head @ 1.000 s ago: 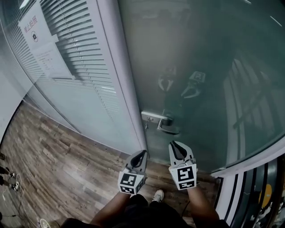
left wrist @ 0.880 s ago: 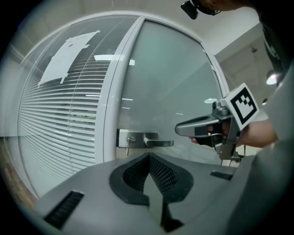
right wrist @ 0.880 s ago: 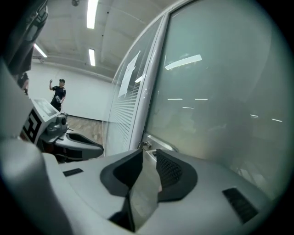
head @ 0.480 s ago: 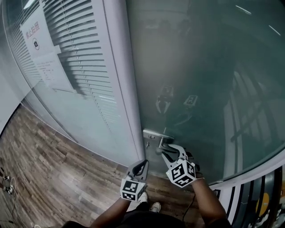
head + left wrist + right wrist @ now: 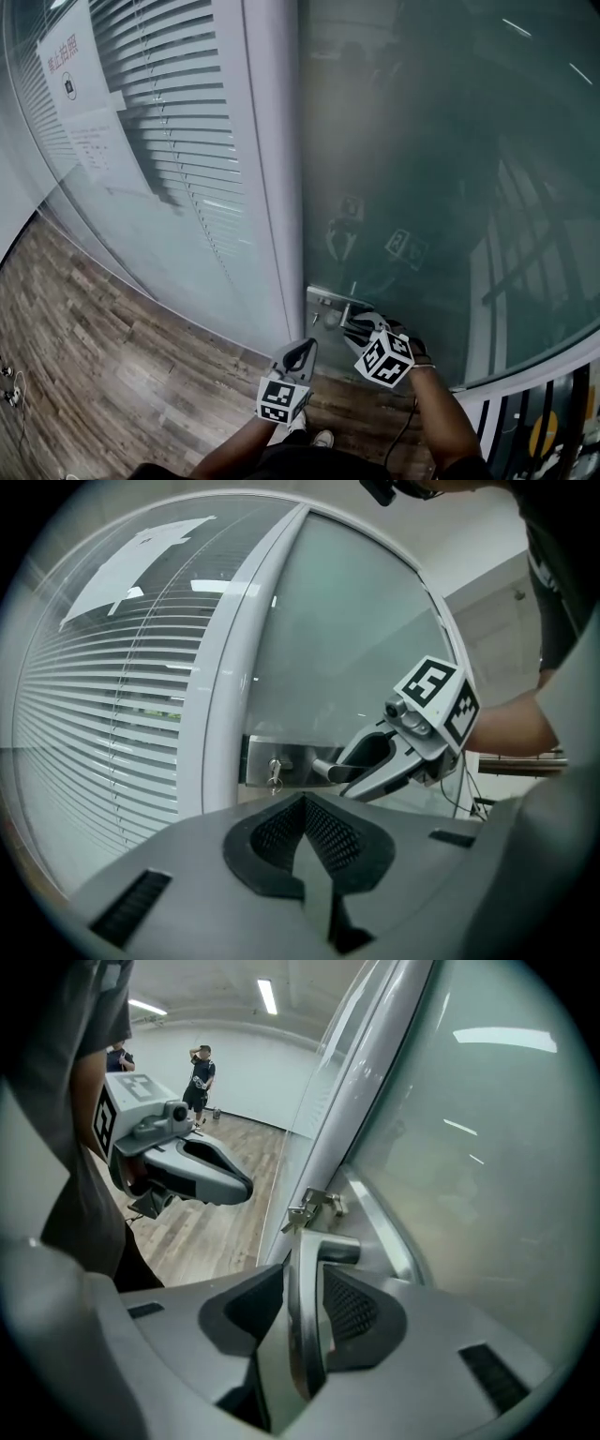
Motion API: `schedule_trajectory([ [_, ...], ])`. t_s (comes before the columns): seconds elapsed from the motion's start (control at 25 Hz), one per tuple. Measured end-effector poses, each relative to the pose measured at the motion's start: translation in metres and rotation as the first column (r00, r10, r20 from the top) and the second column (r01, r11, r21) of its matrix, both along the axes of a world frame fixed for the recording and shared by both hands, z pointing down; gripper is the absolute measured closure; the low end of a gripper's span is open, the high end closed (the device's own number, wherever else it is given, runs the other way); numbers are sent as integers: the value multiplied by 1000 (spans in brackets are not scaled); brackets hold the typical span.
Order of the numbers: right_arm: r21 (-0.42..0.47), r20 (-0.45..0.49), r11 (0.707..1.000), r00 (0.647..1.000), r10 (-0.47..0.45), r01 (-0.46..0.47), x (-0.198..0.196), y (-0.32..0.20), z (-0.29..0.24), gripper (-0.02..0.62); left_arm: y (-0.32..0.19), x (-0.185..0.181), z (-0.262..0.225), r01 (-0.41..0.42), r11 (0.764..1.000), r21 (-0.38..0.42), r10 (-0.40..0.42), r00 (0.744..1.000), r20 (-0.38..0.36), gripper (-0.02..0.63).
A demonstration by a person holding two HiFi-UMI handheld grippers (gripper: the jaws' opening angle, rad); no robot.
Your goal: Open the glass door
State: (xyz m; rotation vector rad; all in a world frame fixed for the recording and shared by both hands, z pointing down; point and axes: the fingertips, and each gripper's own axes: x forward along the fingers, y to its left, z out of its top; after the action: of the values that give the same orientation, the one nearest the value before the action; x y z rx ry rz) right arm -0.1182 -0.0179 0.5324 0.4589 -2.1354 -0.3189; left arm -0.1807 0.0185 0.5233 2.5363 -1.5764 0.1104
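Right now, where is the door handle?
In the right gripper view, the door handle sits between the right gripper's jaws, which have just been opening, just below the keys.

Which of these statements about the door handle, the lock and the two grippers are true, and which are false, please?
1. The lever handle stands between the right gripper's jaws. True; the jaws have just been opening and stand apart around it.
2. The left gripper's jaws stand wide apart. False: they are together, with nothing between them.
3. A key hangs in the lock beside the handle. True.
4. The left gripper touches the glass door. False: it is short of the door, beside the right gripper.
5. Slatted blinds hang behind the glass left of the door. True.
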Motion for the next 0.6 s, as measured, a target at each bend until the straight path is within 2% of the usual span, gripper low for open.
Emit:
schedule_trajectory([
  [0.24,-52,-23,999,1000,-14,13,-6,-3,12,464,-8,1,5,-10,1000,-11,10,1000,-11,607],
  [0.36,-77,-9,997,1000,-15,14,-7,-4,10,503,-11,2,7,-16,1000,-16,16,1000,-12,607],
  [0.6,-49,0,998,999,-35,35,-9,-5,11,525,-14,8,6,-31,999,-11,31,999,-13,607],
])
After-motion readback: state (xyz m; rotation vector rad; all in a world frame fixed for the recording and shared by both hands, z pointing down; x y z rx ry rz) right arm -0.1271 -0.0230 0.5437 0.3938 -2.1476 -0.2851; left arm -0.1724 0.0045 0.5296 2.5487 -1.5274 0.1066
